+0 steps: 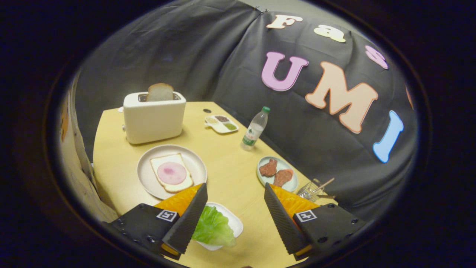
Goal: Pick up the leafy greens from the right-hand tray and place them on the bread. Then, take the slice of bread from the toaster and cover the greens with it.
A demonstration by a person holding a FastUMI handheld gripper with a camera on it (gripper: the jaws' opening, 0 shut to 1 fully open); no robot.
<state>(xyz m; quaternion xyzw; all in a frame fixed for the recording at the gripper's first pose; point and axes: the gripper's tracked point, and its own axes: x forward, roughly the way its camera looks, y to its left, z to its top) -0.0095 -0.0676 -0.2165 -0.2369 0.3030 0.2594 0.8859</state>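
Note:
My gripper [235, 190] is open, its fingers spread wide above the wooden table [230, 175] with nothing between them. The leafy greens [212, 227] lie in a small white tray [235, 222] low between the fingers, beside the left finger [187, 221]. Beyond the left finger a white plate [148, 178] holds a bread slice [182, 180] topped with a pink round of ham [171, 173]. Farther back stands a white toaster [154, 117] with a slice of bread [160, 92] sticking up out of its slot.
A small plate [293, 184] with two pieces of meat [275, 172] sits just beyond the right finger. A water bottle [254, 129] stands behind it. A divided condiment dish [221, 123] lies right of the toaster. A clear glass holder with sticks [314, 189] stands near the table's right edge.

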